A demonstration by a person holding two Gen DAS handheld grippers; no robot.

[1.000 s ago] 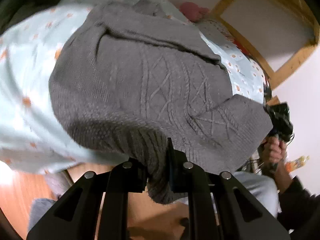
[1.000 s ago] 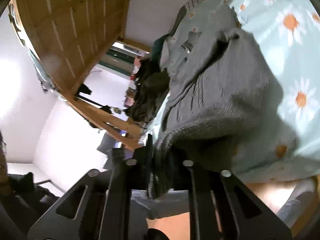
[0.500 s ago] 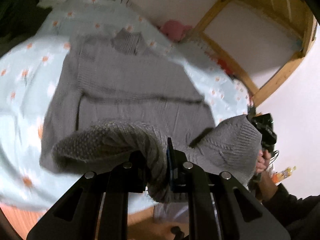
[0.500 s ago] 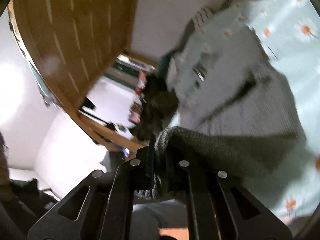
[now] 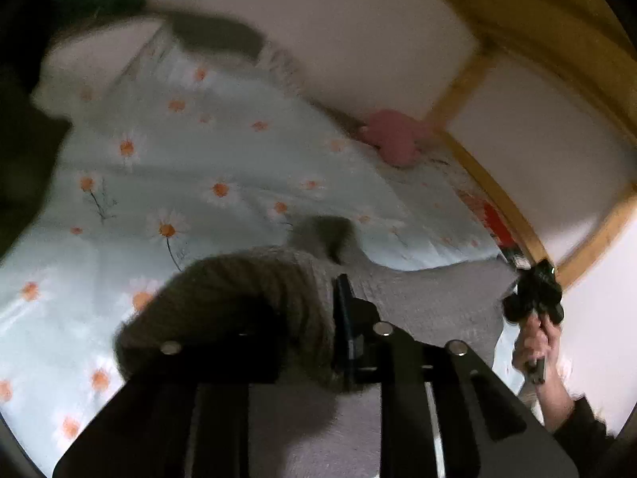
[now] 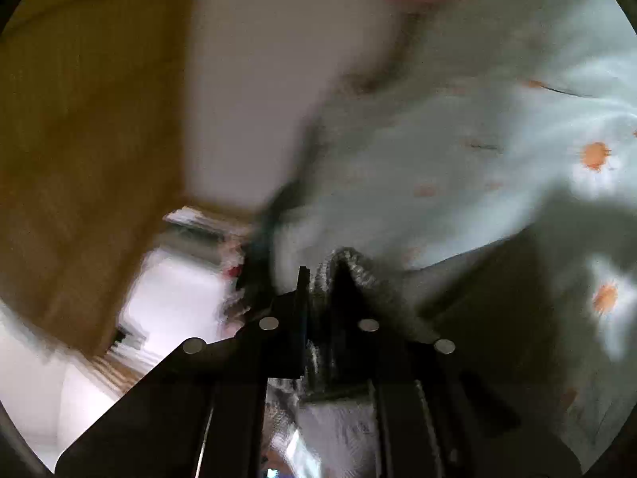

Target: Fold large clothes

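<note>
Sweater: grey cable knit, held up at its hem edge by both claws, the rest draping down toward the bed with its daisy sheet.
Left claw: jaws opening; a thick roll of knit sits between them and bulges over the left finger. Pads appear to be pressing on it.
Right claw: jaws opening a little; a ribbed fold of the sweater stands between the fingers, apparently pinched.
Right hand: visible in the left view at the far corner of the cloth, gripping the handle of its claw.
Handling, weight: judged moderately heavy for cloth; the span between the claws sags.
Handling, stiffness: soft and limp; it will not hold a crease unless laid flat and pressed.
Handling, grip: coarse knit, not slippery, stretches under pull; snagging on a finger edge is possible.
Hold points: the ribbed hem corners, one per claw, taking a bunched fold and not a single layer.
Image quality: both views are motion-blurred; fine contact at the pads cannot be confirmed.
</note>
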